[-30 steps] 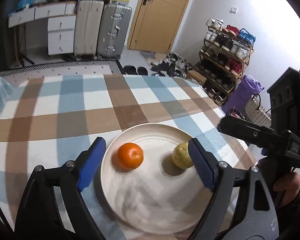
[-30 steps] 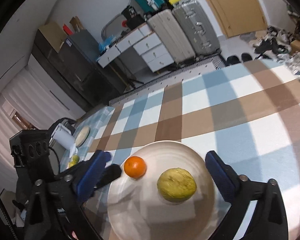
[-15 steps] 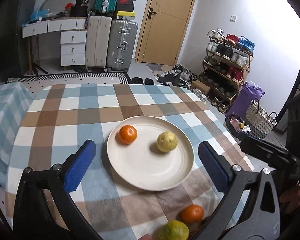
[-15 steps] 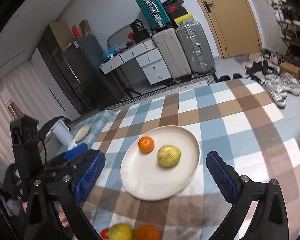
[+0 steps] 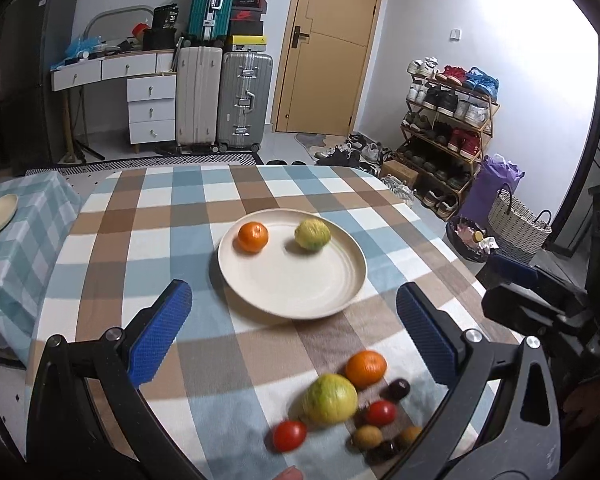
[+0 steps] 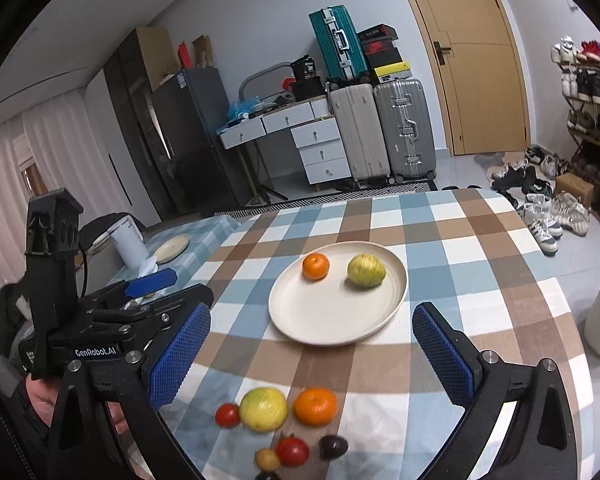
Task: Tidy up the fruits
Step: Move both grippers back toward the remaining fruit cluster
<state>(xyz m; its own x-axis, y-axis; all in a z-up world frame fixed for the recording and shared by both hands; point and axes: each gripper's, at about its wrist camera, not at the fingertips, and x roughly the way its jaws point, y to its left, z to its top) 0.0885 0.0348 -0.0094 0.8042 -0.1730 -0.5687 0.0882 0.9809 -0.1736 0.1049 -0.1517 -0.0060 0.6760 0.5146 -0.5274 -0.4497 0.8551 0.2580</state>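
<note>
Both grippers have pulled back from the plate point(image 5: 352, 276) since a second ago, when they hung right over it. The left gripper point(image 5: 296, 328) and right gripper point(image 6: 312, 356) now both stand wide apart with nothing between their jaws. An orange point(image 5: 253, 237) and a yellow-green fruit point(image 5: 312, 234) lie on the plate, so that delivery looks done. Near the table's front edge, a second orange point(image 6: 315, 406), a larger yellow fruit point(image 6: 264, 409) and small tomatoes point(image 6: 292, 451) await sorting.
</note>
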